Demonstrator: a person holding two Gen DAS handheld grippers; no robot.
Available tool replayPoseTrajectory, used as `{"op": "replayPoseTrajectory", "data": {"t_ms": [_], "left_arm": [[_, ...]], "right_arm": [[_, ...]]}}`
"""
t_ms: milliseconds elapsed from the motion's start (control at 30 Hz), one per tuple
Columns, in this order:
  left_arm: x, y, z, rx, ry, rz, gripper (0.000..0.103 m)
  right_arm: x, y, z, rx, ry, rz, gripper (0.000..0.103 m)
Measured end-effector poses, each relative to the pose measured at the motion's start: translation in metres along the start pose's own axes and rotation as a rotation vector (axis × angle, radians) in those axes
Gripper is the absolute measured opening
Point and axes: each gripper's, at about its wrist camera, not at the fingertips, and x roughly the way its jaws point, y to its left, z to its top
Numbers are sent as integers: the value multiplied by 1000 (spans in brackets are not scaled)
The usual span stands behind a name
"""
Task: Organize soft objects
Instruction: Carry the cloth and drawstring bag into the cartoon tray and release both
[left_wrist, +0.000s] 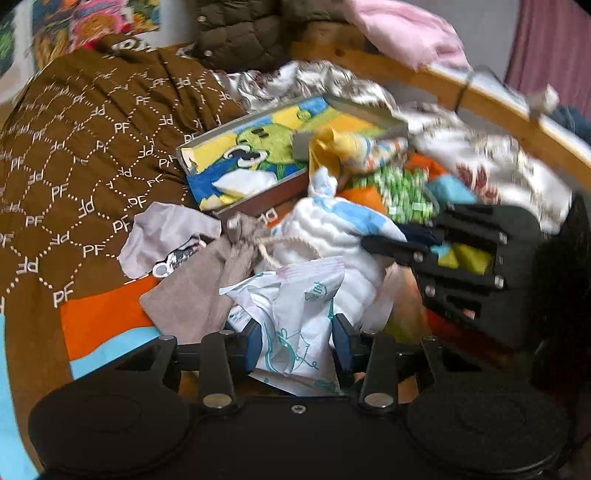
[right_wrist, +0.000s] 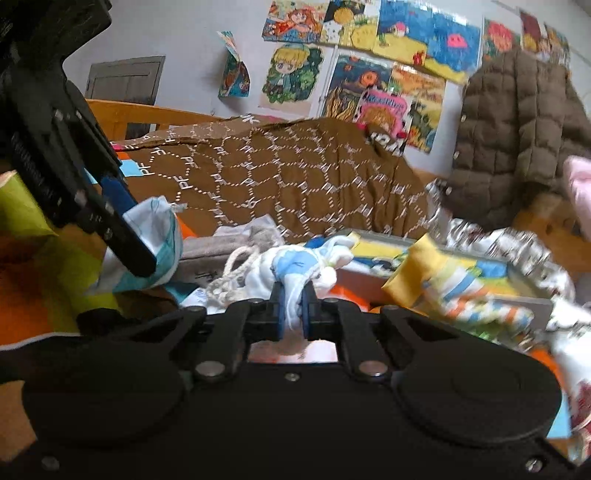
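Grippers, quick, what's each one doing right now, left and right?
Left gripper: closed on the crinkled white packet with teal print.
Right gripper: shut on the white and blue cloth bundle.

Crumpled white-teal packet; white-blue cloth bundle, bunched.

Black tongs, blue pads, silver screws
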Motion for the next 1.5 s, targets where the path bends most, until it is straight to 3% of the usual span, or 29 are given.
{"op": "replayPoseTrajectory", "data": {"t_ms": [367,733,1000,1167,1267,1500], "left_arm": [[11,10,36,-51,-170,-50,42],[34,62,75,-165,-345,-36,42],[84,88,107,-267,-365,-14,42],[110,92,122,-288,-373,1,42],[130,96,127,-344,-352,7,42],[170,91,137,-325,-277,57,42]], "right_arm": [[-9,-12,22,-74,-60,-127,3],[17,-26,53,-133,-72,-265,3],[57,-57,94,-179,-85,-311,3],[91,-69,109,-140,-56,-302,3],[112,-74,113,-163,-31,-310,3],[145,-98,96,-115,77,-311,3]]}}
